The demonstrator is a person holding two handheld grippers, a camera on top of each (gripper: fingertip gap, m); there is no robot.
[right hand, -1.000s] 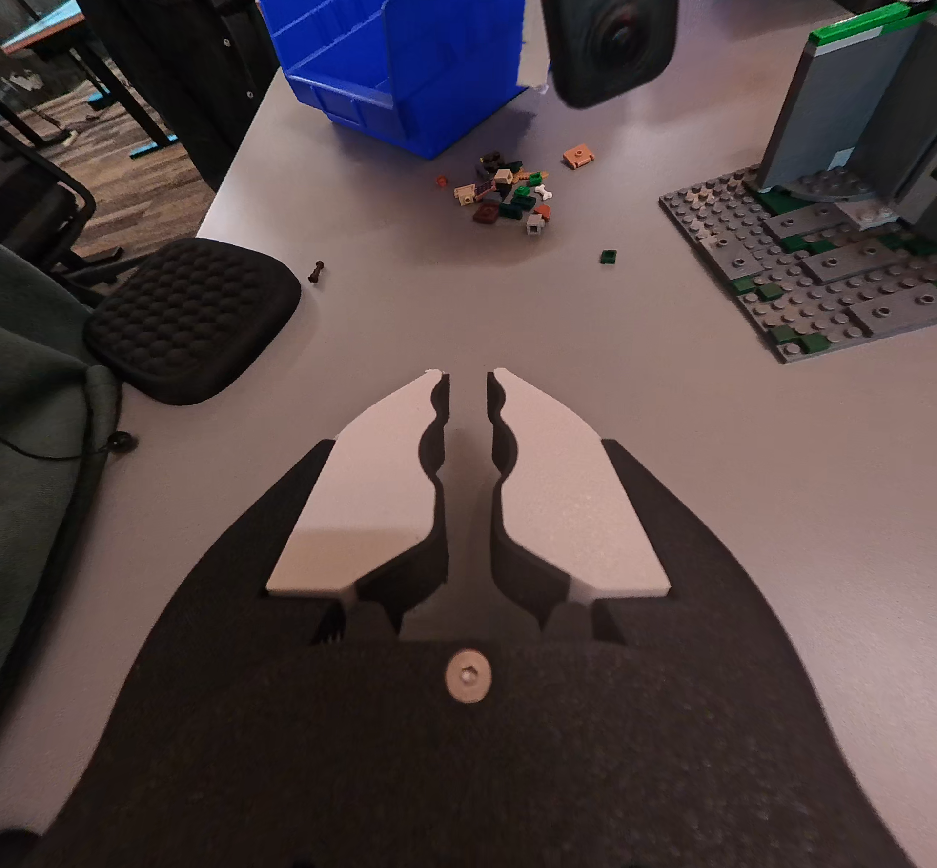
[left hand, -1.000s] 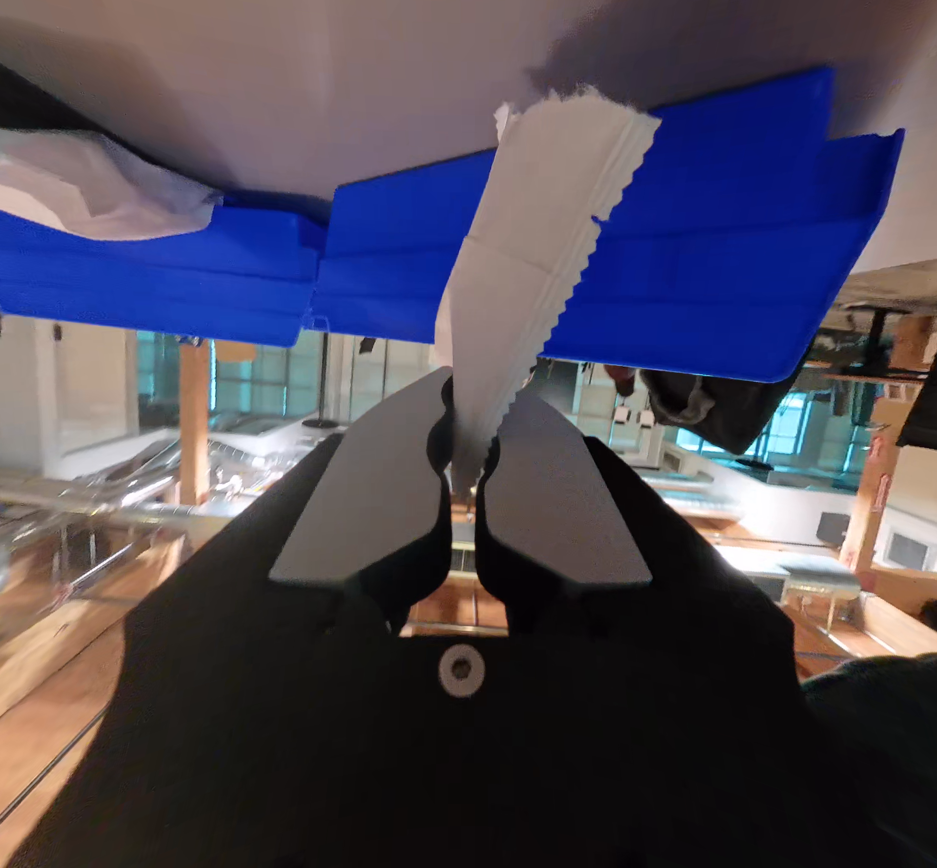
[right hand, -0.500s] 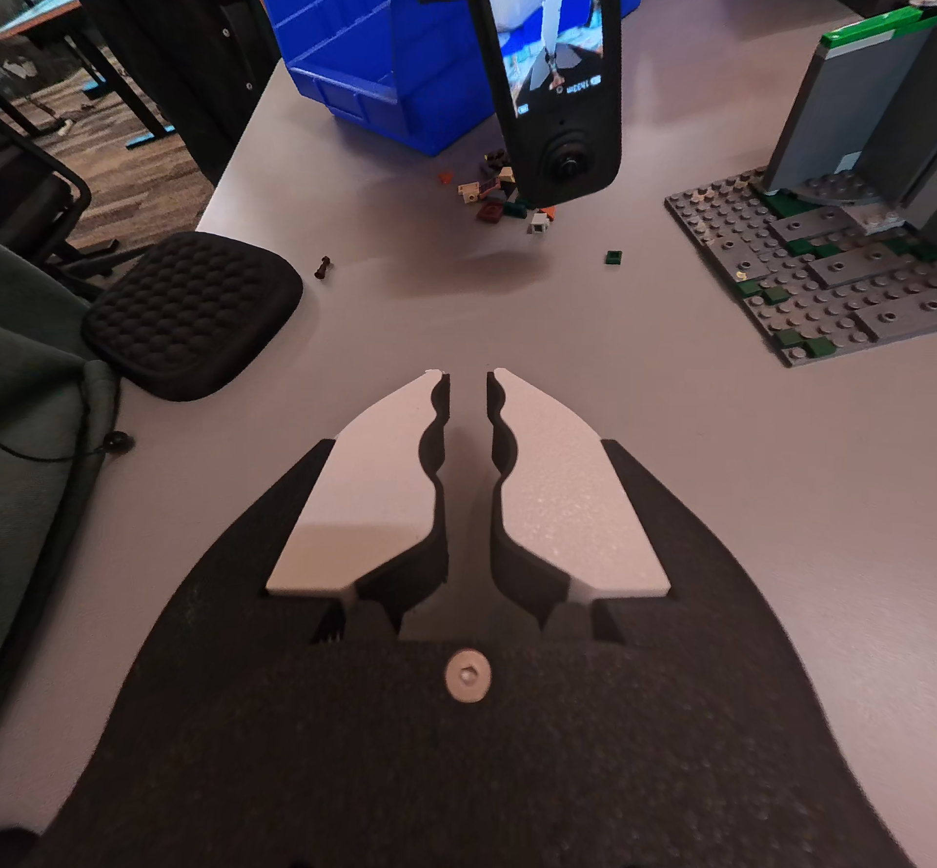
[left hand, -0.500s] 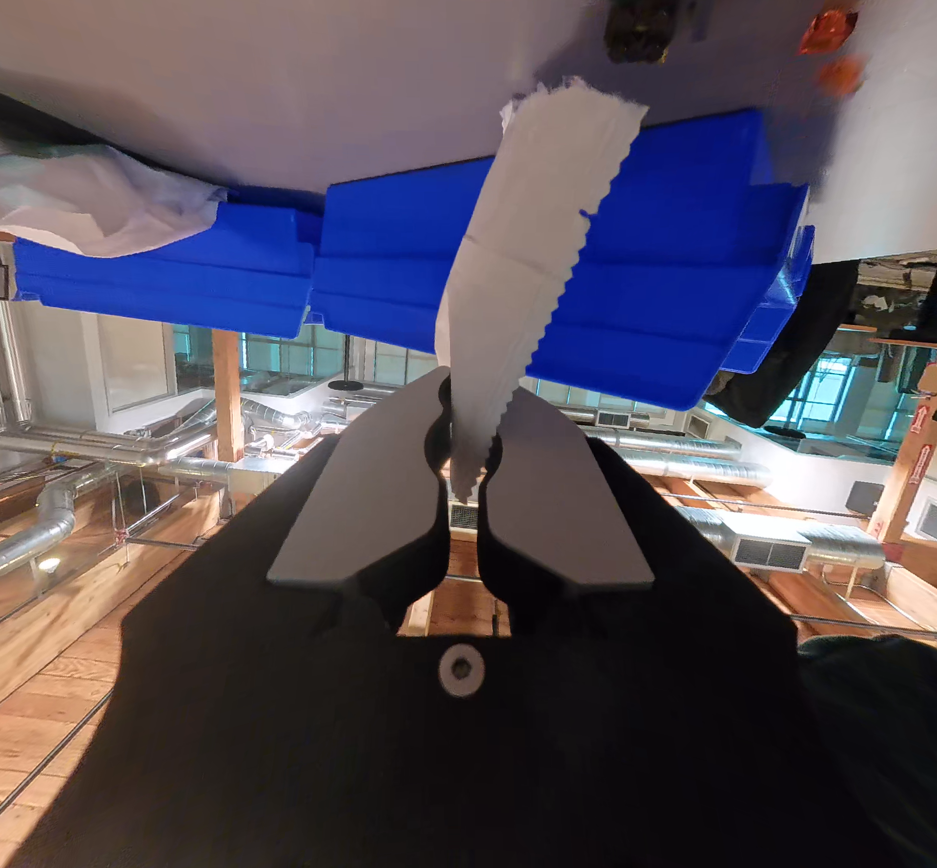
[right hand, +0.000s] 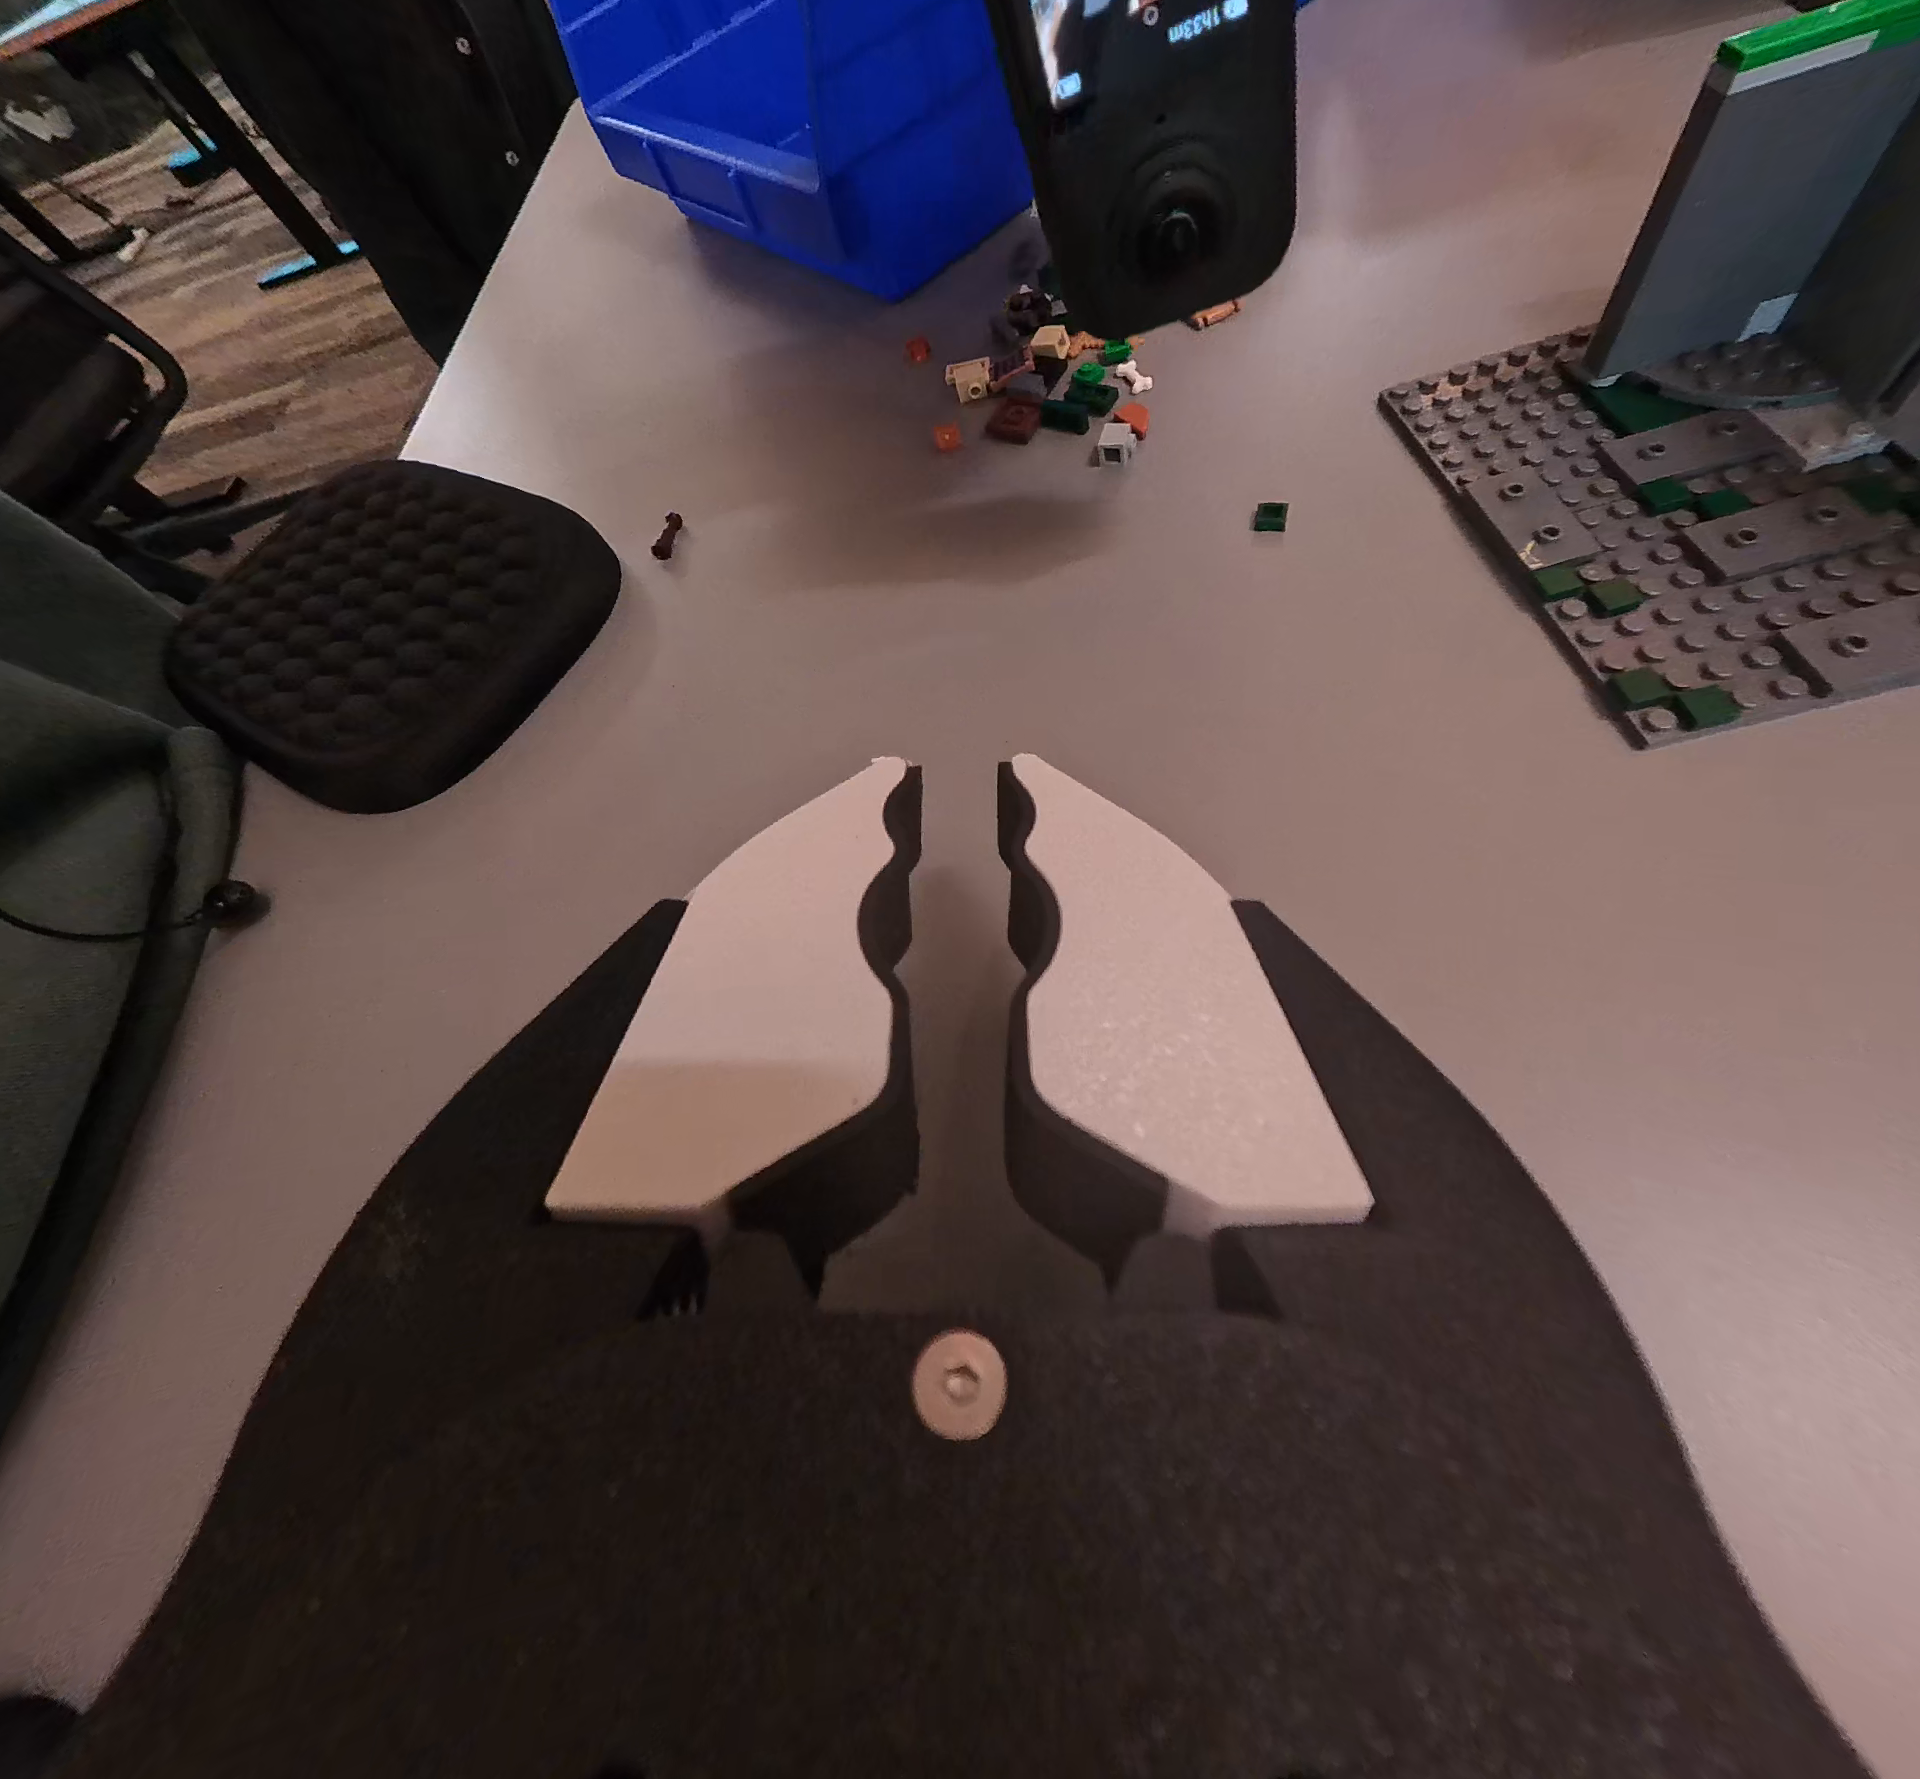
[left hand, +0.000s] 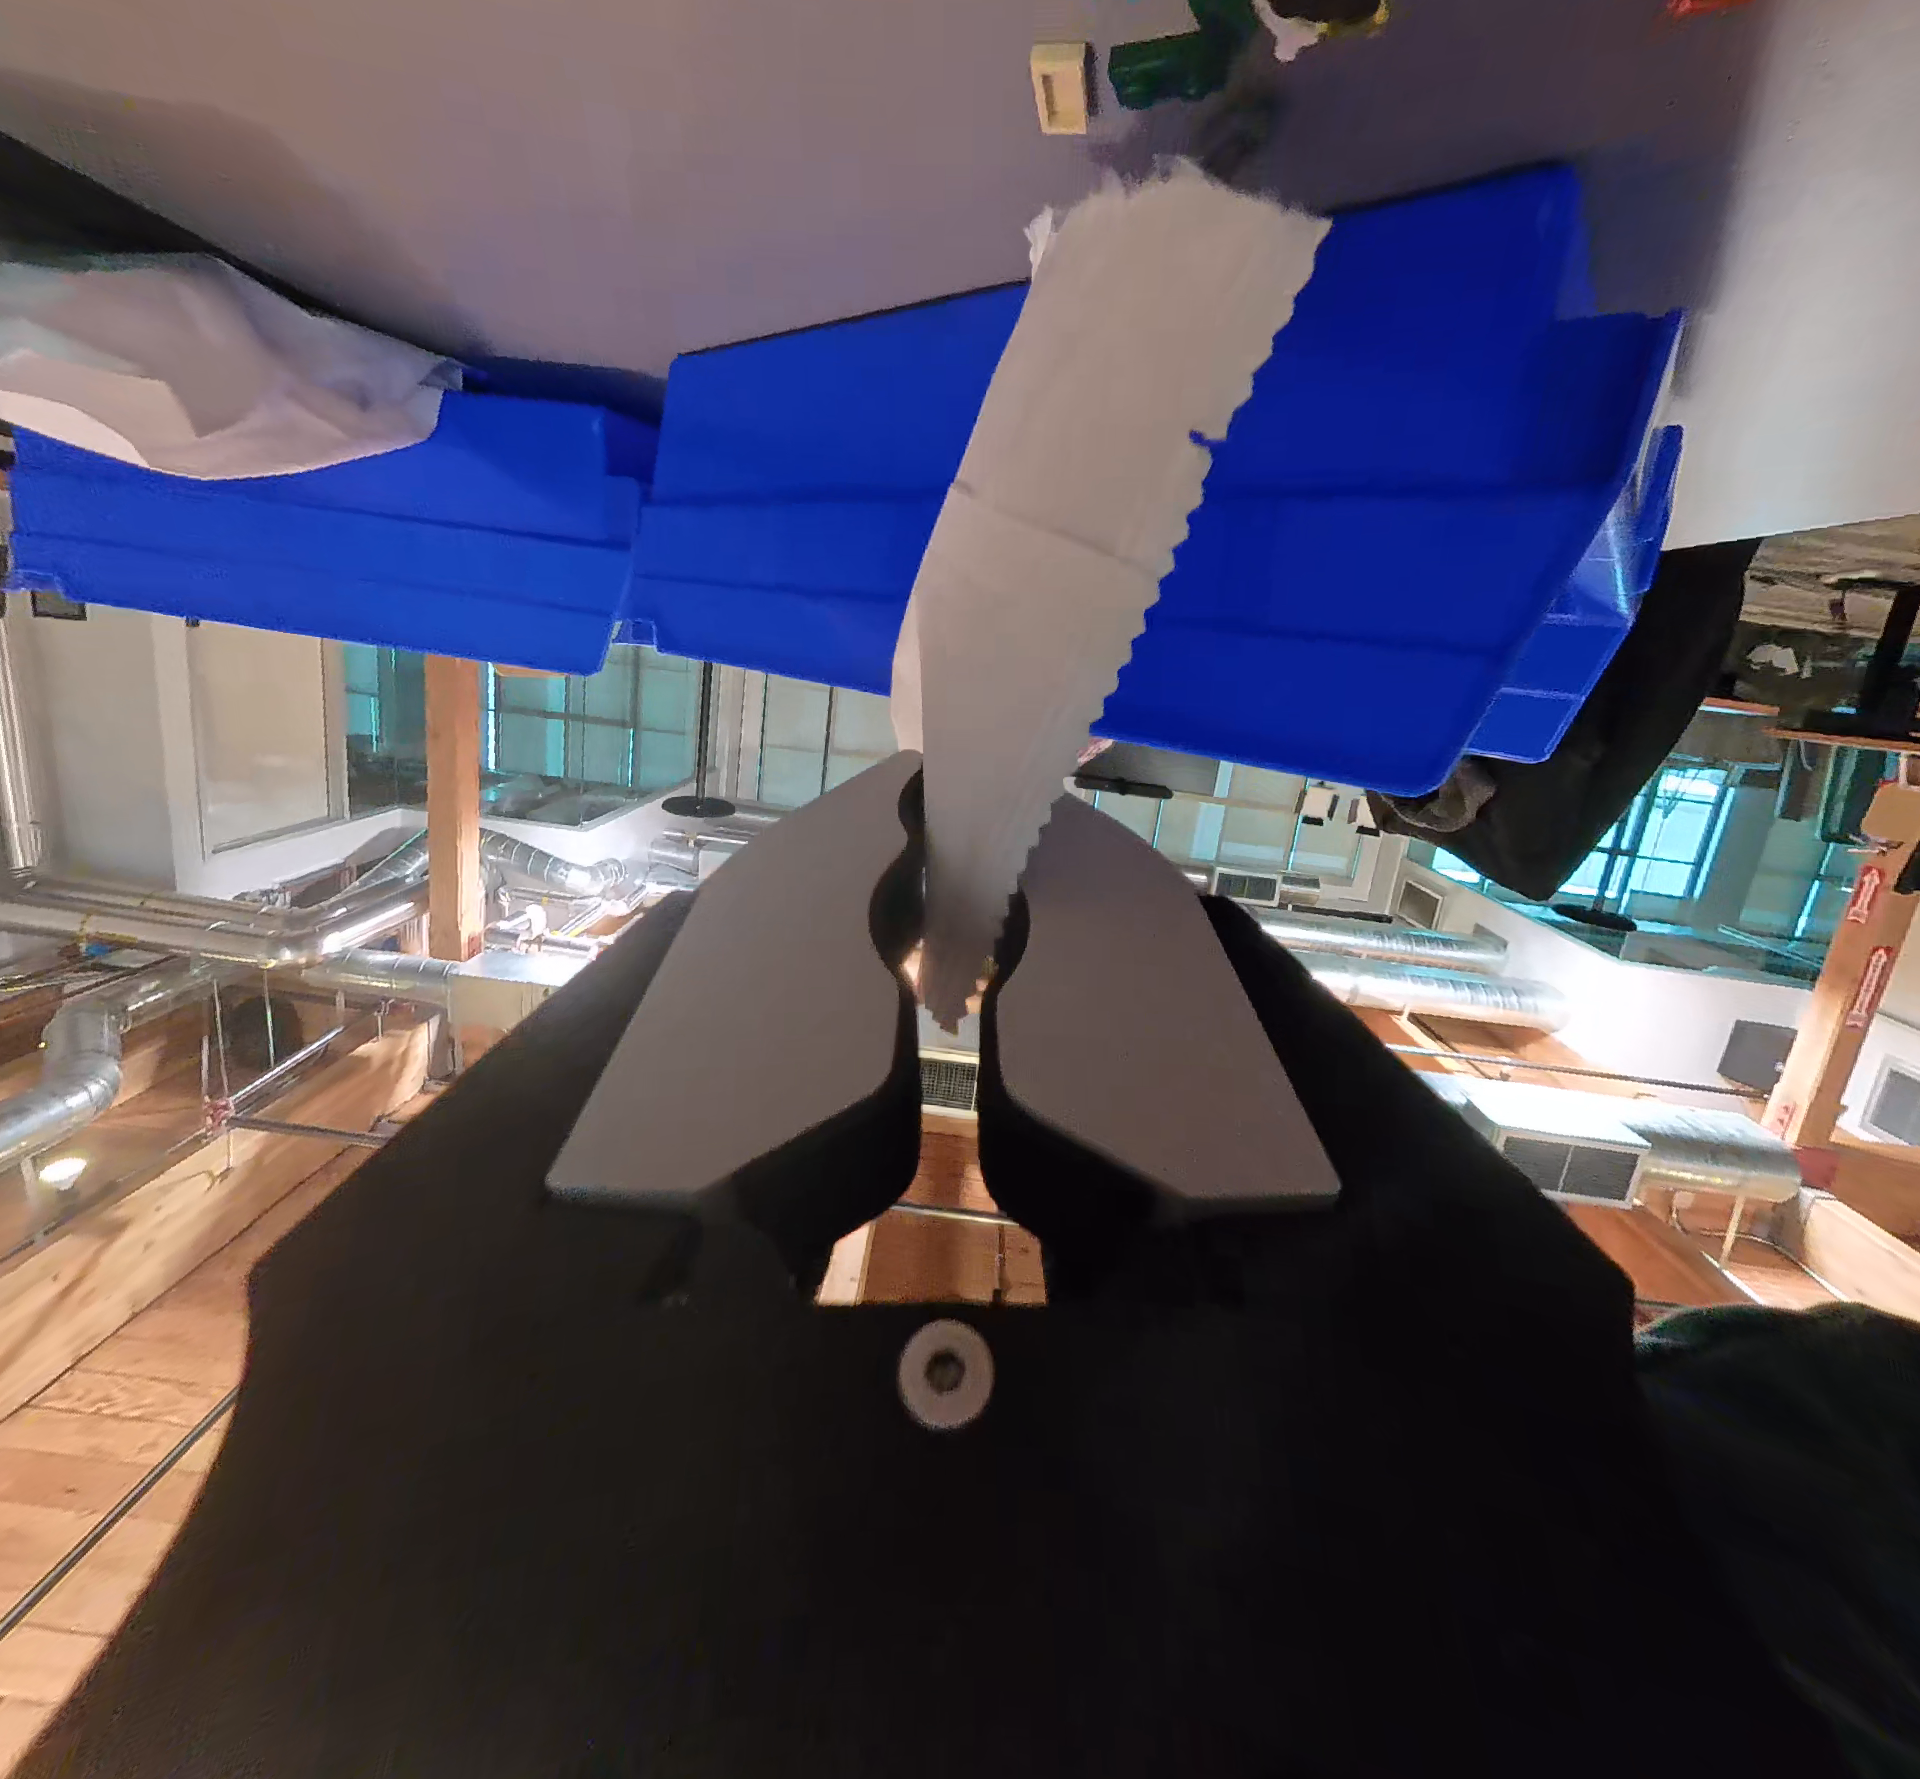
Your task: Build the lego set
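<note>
White torn bag [left hand: 1091,524] pinched lengthwise in left tongs [left hand: 961,908], pointing forward; right tongs [right hand: 958,773] slightly parted, empty

The black camera [right hand: 1153,88] ran off the top edge and hid part of the loose brick pile [right hand: 1049,389] and the blue bin [right hand: 790,77]. The grey build [right hand: 1704,524] was cropped on the right; pile pieces were too small to identify.
</note>
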